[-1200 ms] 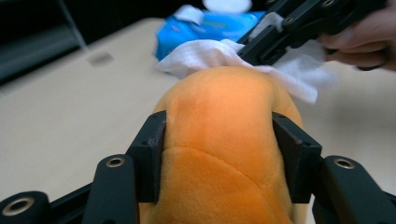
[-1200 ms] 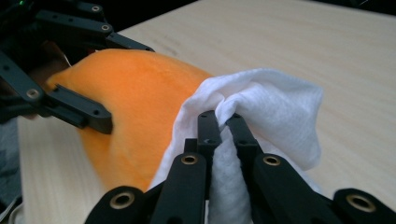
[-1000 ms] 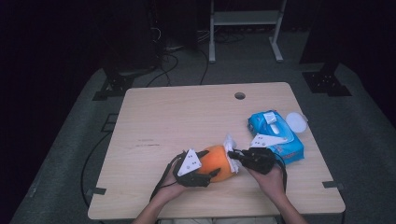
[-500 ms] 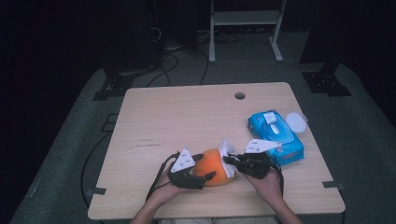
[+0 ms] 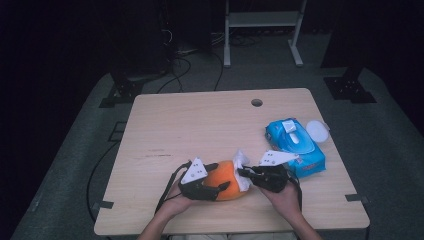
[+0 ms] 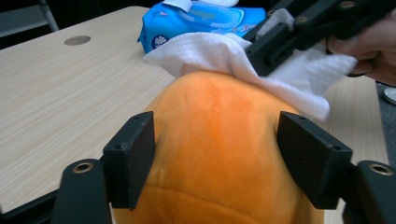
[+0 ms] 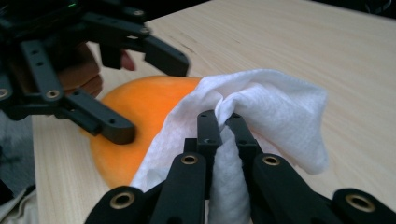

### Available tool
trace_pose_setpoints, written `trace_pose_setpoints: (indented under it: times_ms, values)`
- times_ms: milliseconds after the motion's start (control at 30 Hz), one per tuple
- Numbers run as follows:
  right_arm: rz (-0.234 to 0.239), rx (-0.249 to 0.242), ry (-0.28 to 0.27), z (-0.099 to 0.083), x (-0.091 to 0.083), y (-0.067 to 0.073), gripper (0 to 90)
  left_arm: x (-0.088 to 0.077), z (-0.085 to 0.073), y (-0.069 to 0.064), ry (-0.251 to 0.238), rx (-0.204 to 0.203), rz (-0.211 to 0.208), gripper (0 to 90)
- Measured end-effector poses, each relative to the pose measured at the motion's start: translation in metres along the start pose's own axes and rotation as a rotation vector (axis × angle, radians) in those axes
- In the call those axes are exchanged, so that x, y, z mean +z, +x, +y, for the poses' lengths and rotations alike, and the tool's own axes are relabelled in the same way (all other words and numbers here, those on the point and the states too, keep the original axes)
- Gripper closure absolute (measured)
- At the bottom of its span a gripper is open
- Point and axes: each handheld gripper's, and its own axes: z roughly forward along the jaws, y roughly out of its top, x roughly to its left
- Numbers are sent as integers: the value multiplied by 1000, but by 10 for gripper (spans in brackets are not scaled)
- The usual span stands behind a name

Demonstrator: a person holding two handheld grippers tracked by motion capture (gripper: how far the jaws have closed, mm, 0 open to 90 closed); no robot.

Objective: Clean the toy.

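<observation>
1. Compared with a second ago, we see the orange plush toy (image 5: 226, 179) and both grippers slightly nearer the worktop's (image 5: 200, 125) front edge, and the left gripper's (image 5: 220, 178) fingers have just been closing in on the toy
2. In the left gripper view the two black fingers (image 6: 133, 156) sit one on each flank of the orange plush toy (image 6: 215, 140), touching the fabric, so we read them as gripping it
3. The right gripper (image 5: 243, 172) comes in from the right, its fingers shut tight on a white wipe (image 5: 241, 165); in the right gripper view the white wipe (image 7: 261, 107) bunches up between the fingers (image 7: 208, 128) and spreads over the toy's side
4. We see the wipe (image 6: 224, 51) lying on the top of the toy, on the end away from the left hand
5. Both forearms enter from the bottom of the high view, with the hands close together and the grippers pointing toward each other across the toy
6. The toy rests on the worktop near its front edge, about midway across
7. A blue wipes pack (image 5: 294, 145) lies just beside the right hand, with a white round lid (image 5: 317, 131) at its far right corner
8. The worktop is pale wood with a round hole (image 5: 256, 102) near the far edge; around it we see grey floor, cables (image 5: 185, 70) and a dim room
</observation>
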Motion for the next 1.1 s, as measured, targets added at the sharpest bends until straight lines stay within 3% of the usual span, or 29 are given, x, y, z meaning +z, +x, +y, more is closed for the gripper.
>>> trace_pose_setpoints:
  times_ms: [67, 100, 133, 233, 333, 400, 500, 600, 700, 800, 933, 967, 1100]
  values:
    - [-11, 19, 4, -2, 0, -4, 855, 0, 0, 0, 4, 2, 2, 307]
    - [-49, 47, 27, -8, -1, -13, 855, -1, -1, 1, 1, -10, 1, 309]
    - [-58, 59, 39, -10, -1, -16, 856, -1, -1, 1, 1, -10, 1, 309]
    - [-46, 76, 33, -12, -1, -17, 855, 0, -3, 0, -1, -27, -5, 308]
    - [-38, 37, 15, -6, -1, -10, 854, 1, -2, -4, 6, -15, -10, 301]
    - [12, -3, -31, 3, -3, 3, 854, 4, 0, -11, 8, 1, -27, 295]
    - [8, -46, -9, 3, 0, 8, 854, 1, 4, -11, -1, 19, -37, 245]
    - [12, -13, 1, -2, -1, 0, 854, -5, 4, -3, -7, -10, -2, 157]
    - [3, 20, 0, -4, -4, -8, 854, -3, 0, 3, 10, -67, -19, 152]
    - [-11, -15, -6, 1, -3, 2, 854, 2, 0, -4, 30, -45, -14, 198]
    - [31, -86, -21, 9, 1, 20, 853, 4, 3, -11, 35, 7, -14, 209]
    - [26, -100, -12, 9, 3, 22, 854, 3, 3, -10, 31, 7, -17, 199]
    - [24, -66, -2, 4, 1, 10, 854, -4, 3, 0, 6, -42, -5, 112]
